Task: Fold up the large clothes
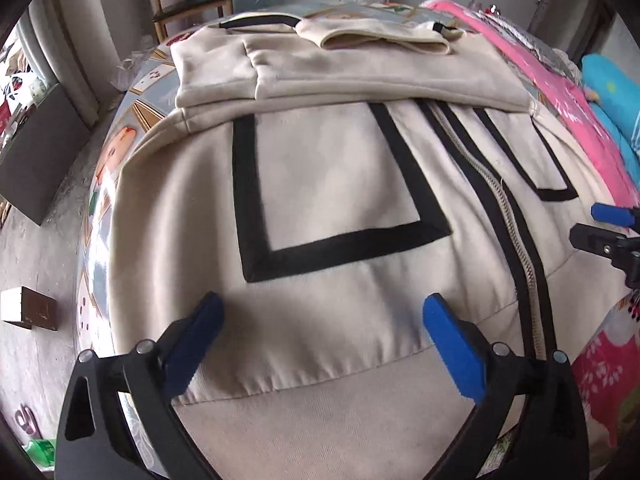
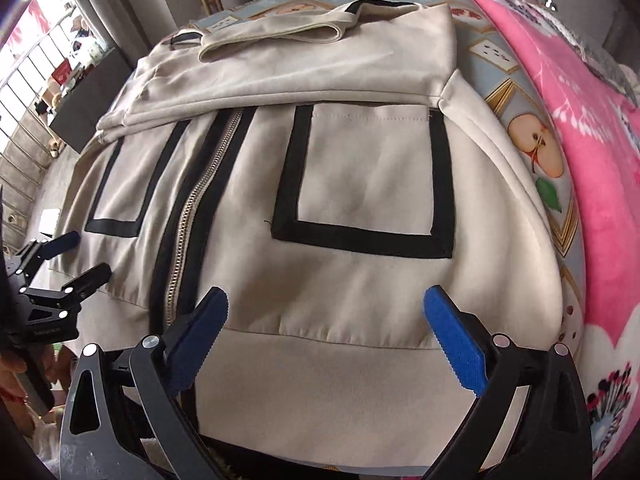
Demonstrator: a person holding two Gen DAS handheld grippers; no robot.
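Both the left gripper (image 1: pixel 320 330) and right gripper (image 2: pixel 326 326) hang released, ribbed blue pads spread wide over the ribbed hem of a cream fleece jacket (image 1: pixel 328 208). It lies flat on the fruit-print bed sheet (image 2: pixel 536 152), metal zipper (image 2: pixel 196 216) closed, black-trimmed square pockets showing, its sleeves folded across near the sheet's far edge.

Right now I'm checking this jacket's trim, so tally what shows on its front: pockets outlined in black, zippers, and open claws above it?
Black-outlined pockets: 2 (one, other)
Zippers: 1
Open claws: 2 (left claw, right claw)
Total: 5
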